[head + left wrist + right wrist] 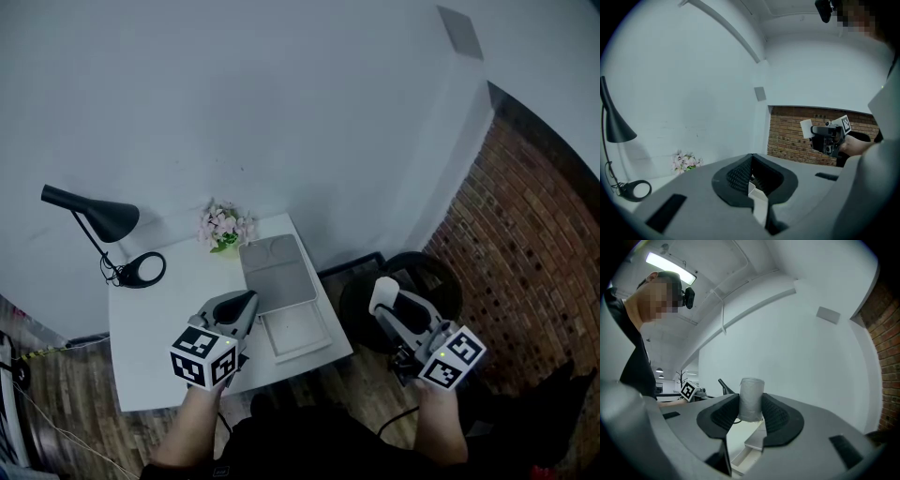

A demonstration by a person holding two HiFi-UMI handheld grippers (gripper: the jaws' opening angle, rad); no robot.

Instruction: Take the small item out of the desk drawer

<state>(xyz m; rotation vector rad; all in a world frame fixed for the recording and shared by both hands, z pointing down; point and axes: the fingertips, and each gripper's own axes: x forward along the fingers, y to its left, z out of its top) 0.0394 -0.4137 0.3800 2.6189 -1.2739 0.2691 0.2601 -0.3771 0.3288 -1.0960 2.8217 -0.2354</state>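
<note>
Over the white desk (155, 328), in the head view, the left gripper (246, 302) hovers just beside the one drawer (298, 334), which stands pulled out beneath a grey tray top (277, 270). One black lamp (103, 220) and one bunch of pink flowers (223, 227) sit at the desk's far side. Off the desk's right edge, above a round black stool (431, 272), the right gripper (386, 300) carries the single small item (382, 289). It shows as a pale stub at the jaw tips, well apart from the drawer, and its long axis cannot be read from here. A brick wall (525, 234) runs along the right.

The left gripper view shows what the head view does not. Its jaws stand apart with nothing between the pads, and only a white edge shows through the gap. Far to the right it also catches the right gripper side-on, the small item a pale block at the jaw tips.

The right gripper view settles the grip: the two ribbed pads press on the small item, a short pale cylinder, one from each side. Its long axis runs upright, across the jaws, and its top end rises clear above them. Below the jaws lies the open drawer, and at the left is the other gripper's marker cube.
</note>
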